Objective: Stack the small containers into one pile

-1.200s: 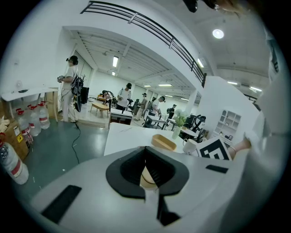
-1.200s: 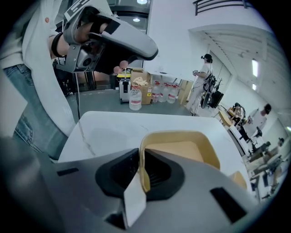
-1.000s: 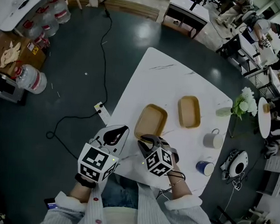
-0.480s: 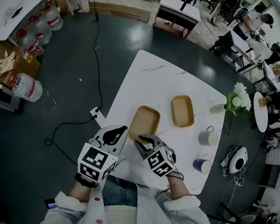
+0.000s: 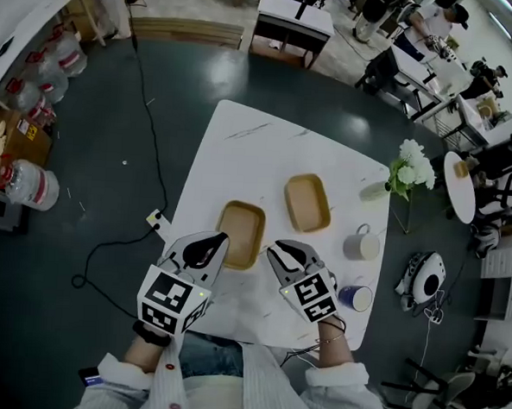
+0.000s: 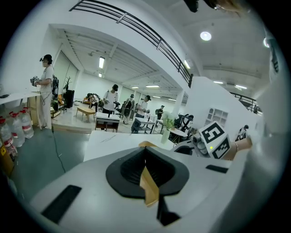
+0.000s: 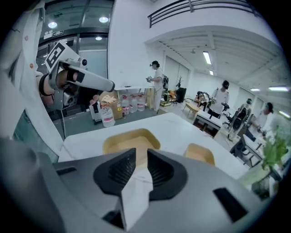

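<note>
Two shallow tan containers lie on the white table (image 5: 242, 147). The nearer one (image 5: 240, 233) sits just ahead of my grippers and the second (image 5: 307, 202) lies beyond it to the right. My left gripper (image 5: 208, 247) hovers at the nearer container's near left corner, its jaws shut and empty. My right gripper (image 5: 286, 255) hangs over bare table to that container's right, its jaws a narrow gap apart with nothing between them. The right gripper view looks over the gripper (image 7: 141, 157) at the nearer container (image 7: 129, 140) and the second one (image 7: 200, 154).
A grey mug (image 5: 360, 245) and a blue mug (image 5: 354, 297) stand near the table's right edge. A vase of white flowers (image 5: 409, 170) is at the far right corner. A black cable (image 5: 147, 149) runs over the dark floor on the left.
The view has swung, so the table sits lower and further left. My right gripper has come off the nearer container's near edge and now sits to its right. The left gripper has hardly moved.
</note>
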`<control>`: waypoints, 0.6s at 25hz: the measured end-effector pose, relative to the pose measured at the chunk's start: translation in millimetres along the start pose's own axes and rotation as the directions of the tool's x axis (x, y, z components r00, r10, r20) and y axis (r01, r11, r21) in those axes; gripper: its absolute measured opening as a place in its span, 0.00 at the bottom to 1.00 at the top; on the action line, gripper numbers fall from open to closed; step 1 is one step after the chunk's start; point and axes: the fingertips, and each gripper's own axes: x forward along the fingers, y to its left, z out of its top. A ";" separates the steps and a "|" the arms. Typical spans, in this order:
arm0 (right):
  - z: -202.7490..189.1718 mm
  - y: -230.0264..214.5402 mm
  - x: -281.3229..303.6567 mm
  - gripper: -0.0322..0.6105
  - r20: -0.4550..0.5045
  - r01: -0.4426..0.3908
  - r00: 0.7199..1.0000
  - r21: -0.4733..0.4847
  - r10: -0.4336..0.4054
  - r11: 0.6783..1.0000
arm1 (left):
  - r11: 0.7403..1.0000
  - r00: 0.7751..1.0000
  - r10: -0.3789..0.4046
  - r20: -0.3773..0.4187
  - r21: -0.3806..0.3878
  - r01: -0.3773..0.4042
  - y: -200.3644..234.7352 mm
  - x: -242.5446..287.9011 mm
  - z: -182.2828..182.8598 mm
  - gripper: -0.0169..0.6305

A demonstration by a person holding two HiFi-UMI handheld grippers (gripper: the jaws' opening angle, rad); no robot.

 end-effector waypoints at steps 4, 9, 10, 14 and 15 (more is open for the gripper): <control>-15.4 -37.6 -11.1 0.16 -0.037 0.063 0.997 -0.003 -0.063 0.998 | 1.000 1.000 -0.017 -0.007 0.009 0.017 -4.8 12.1 2.7 0.05; -42.9 -73.6 -10.4 0.17 -0.128 0.089 0.987 -0.057 -0.096 0.994 | 1.000 0.999 -0.020 -0.025 0.004 0.020 -4.0 25.7 0.7 0.05; -48.0 -78.3 -8.8 0.17 -0.146 0.084 0.985 -0.069 -0.093 0.994 | 1.000 0.999 -0.017 -0.031 0.001 0.017 -2.7 27.6 -0.4 0.05; -66.3 -94.2 -2.3 0.18 -0.217 0.052 0.974 -0.097 -0.073 0.994 | 1.000 0.999 -0.004 -0.049 -0.009 0.003 4.2 33.1 -4.5 0.05; -71.0 -97.5 -0.6 0.19 -0.234 0.042 0.970 -0.112 -0.067 0.993 | 1.000 0.999 0.000 -0.052 -0.011 0.000 6.0 34.4 -5.6 0.05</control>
